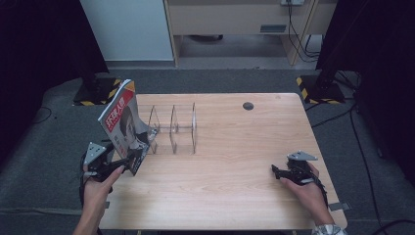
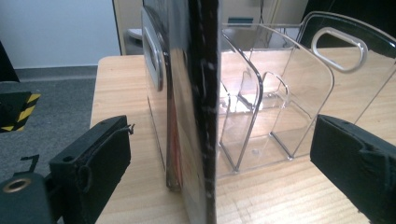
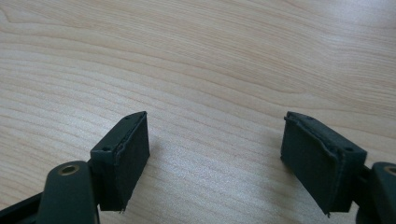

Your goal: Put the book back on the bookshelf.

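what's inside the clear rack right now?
The magazine stands tilted at the clear rack's left end, beside the first divider. The other slots hold nothing. The left gripper straddles the magazine's edge, open. The magazine hides the rack's leftmost wall.

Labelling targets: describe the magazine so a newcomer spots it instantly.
On the light wooden table, find the clear acrylic slotted rack left of centre. At its left end stands the glossy red-and-white magazine, tilted; it is the sole printed, opaque item there.
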A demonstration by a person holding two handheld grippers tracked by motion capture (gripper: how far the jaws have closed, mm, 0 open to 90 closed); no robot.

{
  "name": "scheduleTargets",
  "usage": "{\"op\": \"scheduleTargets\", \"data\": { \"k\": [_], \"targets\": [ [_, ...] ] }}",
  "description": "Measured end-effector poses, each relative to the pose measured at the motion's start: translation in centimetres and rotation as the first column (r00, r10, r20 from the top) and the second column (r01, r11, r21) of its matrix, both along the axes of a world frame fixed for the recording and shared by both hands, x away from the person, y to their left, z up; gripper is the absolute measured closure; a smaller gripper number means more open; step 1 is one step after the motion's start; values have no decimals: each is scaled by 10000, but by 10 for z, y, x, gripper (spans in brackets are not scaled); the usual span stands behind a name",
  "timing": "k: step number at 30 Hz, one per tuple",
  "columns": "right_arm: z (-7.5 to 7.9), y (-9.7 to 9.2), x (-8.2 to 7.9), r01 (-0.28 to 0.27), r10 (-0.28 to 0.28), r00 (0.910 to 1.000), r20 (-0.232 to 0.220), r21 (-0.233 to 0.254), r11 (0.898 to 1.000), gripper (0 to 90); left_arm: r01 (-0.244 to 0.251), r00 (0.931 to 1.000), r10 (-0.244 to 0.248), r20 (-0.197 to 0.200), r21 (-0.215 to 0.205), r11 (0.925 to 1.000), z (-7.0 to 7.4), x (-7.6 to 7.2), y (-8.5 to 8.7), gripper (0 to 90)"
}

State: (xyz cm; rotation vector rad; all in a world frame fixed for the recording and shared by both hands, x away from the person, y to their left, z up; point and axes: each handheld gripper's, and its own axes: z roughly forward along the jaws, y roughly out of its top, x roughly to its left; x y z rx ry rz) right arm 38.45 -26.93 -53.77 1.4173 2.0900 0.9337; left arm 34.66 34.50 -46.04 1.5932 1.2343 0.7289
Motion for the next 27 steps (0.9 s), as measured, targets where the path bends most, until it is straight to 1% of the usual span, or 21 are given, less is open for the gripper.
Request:
{"op": "scheduleTargets", "data": {
  "k": [14,18,27],
  "targets": [
    [0,0,0,16,-16,10000,-6,2,10000,237,84,9993,-83,-377,15,10000,-16,-12,2,47],
    [0,0,0,7,-7,10000,-9,7,10000,237,121,9989,-120,-445,15,9999,-18,-14,2,47],
    [0,0,0,19,-19,10000,-8,11,10000,236,382,9976,-375,-589,118,9992,-21,-19,-3,48]
  ]
}}
